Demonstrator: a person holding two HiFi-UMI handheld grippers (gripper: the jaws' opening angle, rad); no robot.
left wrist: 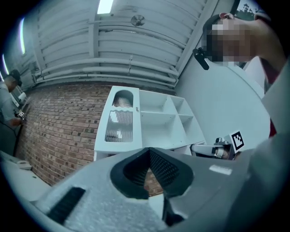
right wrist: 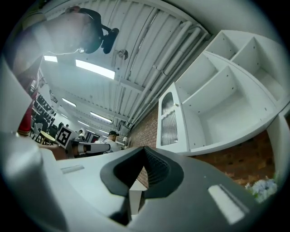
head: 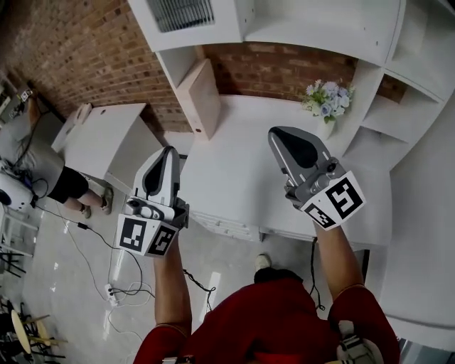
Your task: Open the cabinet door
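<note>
Brick wall (head: 85, 57) backdrop | left tool (head: 170, 151), right tool (head: 279, 136) closed, empty | cabinet door (head: 181, 13) above, well apart

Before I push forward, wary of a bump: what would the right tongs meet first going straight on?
Most likely the brick wall beside the ribbed cabinet door; the right tongs are shut and empty, depth unclear.

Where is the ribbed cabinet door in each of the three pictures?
Head view: the door is at the top edge, left of centre, partly cut off.
Left gripper view: the door is in the middle, slightly left of centre.
Right gripper view: the door is in the middle, slightly right of centre.
Shared landmark: the open shelves adjoin the door on its right in every view.
</note>
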